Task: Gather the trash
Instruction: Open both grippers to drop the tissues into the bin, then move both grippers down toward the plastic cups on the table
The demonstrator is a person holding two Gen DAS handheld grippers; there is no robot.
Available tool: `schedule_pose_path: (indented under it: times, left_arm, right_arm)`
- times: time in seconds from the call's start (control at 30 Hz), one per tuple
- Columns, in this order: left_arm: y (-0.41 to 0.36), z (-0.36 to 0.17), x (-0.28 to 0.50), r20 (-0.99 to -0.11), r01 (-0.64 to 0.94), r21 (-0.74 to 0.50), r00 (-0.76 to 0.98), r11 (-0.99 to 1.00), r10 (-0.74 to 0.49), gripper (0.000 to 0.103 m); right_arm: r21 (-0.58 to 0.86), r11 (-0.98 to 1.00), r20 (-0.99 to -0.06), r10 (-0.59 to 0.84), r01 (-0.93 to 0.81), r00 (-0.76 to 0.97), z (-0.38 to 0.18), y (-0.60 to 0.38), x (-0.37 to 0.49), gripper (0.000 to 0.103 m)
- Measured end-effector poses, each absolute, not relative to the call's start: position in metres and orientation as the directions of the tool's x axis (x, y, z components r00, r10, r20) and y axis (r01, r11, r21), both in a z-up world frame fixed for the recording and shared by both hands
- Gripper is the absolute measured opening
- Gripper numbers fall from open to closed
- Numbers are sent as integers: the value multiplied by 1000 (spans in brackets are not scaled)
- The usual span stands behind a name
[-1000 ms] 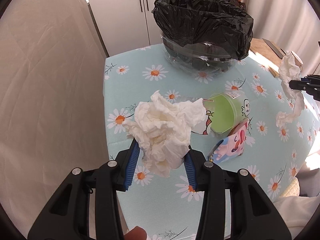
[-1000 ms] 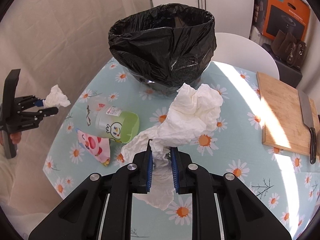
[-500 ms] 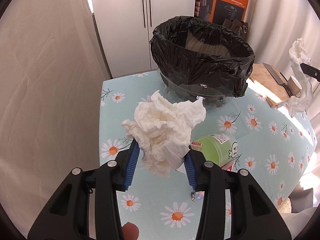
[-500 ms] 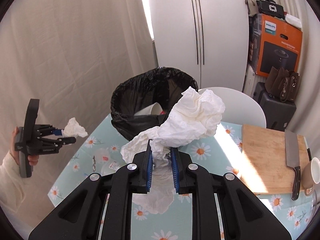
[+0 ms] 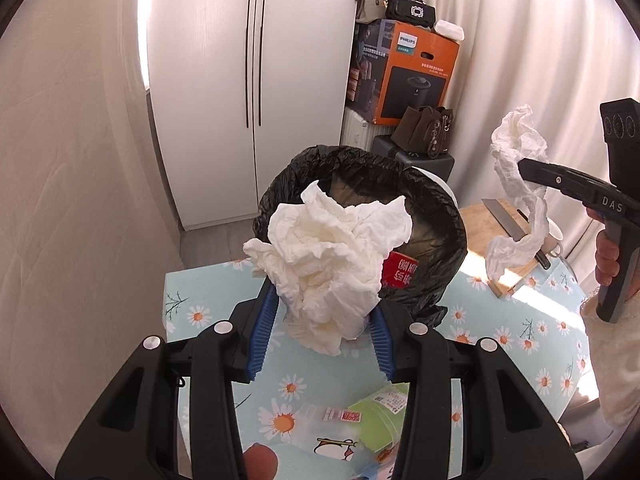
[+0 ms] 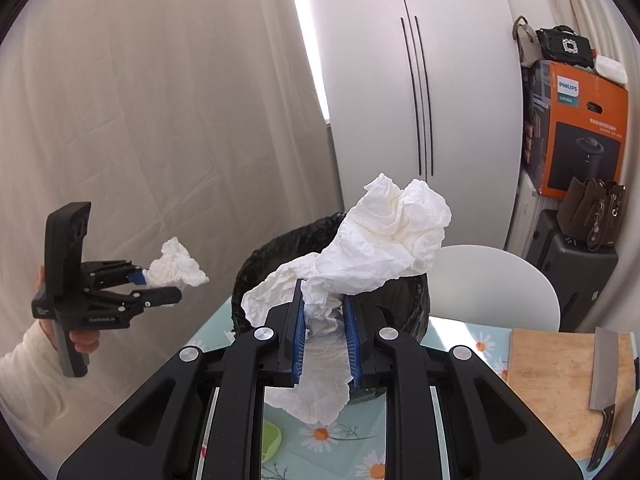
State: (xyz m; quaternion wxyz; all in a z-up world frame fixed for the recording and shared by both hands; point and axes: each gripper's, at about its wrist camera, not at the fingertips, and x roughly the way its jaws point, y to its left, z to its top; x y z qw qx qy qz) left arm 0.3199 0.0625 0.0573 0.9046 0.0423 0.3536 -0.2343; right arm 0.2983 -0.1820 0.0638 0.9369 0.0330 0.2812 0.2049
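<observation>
My left gripper [image 5: 322,312] is shut on a crumpled white tissue [image 5: 332,256], held above the table in front of the black-lined trash bin [image 5: 440,216]. My right gripper [image 6: 324,312] is shut on a second, longer crumpled tissue [image 6: 384,240], held just before the bin [image 6: 256,264]. In the left wrist view the right gripper [image 5: 528,170] and its tissue [image 5: 516,184] hang to the right of the bin. In the right wrist view the left gripper [image 6: 160,284] and its tissue [image 6: 176,268] are at the left. A red packet [image 5: 400,272] lies inside the bin.
A green plastic cup [image 5: 372,416] lies on the daisy tablecloth [image 5: 500,320] below my left gripper. A wooden cutting board [image 6: 552,376] with a cleaver [image 6: 604,376] sits at the right. A white chair [image 6: 496,280], wardrobe [image 5: 256,80] and orange box [image 5: 416,76] stand behind.
Both grippers have risen with their tissues and moved closer to the bin. The cup and pink wrapper have dropped toward the bottom of the views.
</observation>
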Motion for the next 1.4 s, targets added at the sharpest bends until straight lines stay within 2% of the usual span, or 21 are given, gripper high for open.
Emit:
schedule_pose_path:
  times: [0.3, 0.4, 0.43, 0.47, 0.5, 0.53, 0.57, 0.63, 0.73, 0.87, 1.0, 1.4]
  left_arm:
    - [37, 79, 365, -586, 549, -123, 632, 827, -507, 45]
    - [35, 79, 381, -568, 567, -153, 619, 809, -542, 49]
    - [33, 78, 387, -569, 580, -170, 602, 797, -560, 56]
    - [30, 74, 392, -568, 600, -186, 580, 778, -584, 78]
    - [28, 69, 396, -562, 616, -199, 566, 763, -603, 93]
    - [27, 64, 400, -562, 619, -211, 556, 757, -612, 95]
    - [25, 58, 404, -575, 610, -217, 551, 762, -605, 97]
    - [25, 47, 405, -602, 586, -202, 557, 785, -572, 97]
    - [25, 36, 399, -645, 571, -149, 563, 807, -517, 97]
    - [33, 37, 386, -652, 560, -147, 565, 815, -506, 97]
    - [43, 39, 369, -669, 533, -82, 597, 842, -443, 97]
    - [69, 18, 320, -719, 466, -91, 580, 880, -382, 97]
  right_arm:
    - [152, 900, -477, 429, -409, 767, 79, -169, 334, 17]
    - [168, 894, -472, 442, -415, 763, 77, -168, 343, 18]
    - [167, 894, -472, 443, -416, 762, 75, -167, 347, 20]
    - [157, 898, -476, 433, -411, 765, 72, -167, 351, 27]
    - [150, 901, -488, 425, -406, 763, 68, -166, 355, 36]
    - [142, 906, -501, 413, -399, 761, 63, -165, 359, 60]
    - [134, 912, -508, 399, -388, 763, 59, -164, 359, 79]
    - [138, 924, -526, 373, -356, 764, 51, -169, 360, 88]
    - [135, 935, -554, 346, -328, 757, 41, -179, 357, 88]
    - [138, 943, -565, 326, -303, 758, 38, -188, 347, 91]
    - [139, 938, -568, 339, -319, 750, 37, -186, 333, 93]
    - [118, 914, -616, 374, -388, 693, 22, -158, 292, 94]
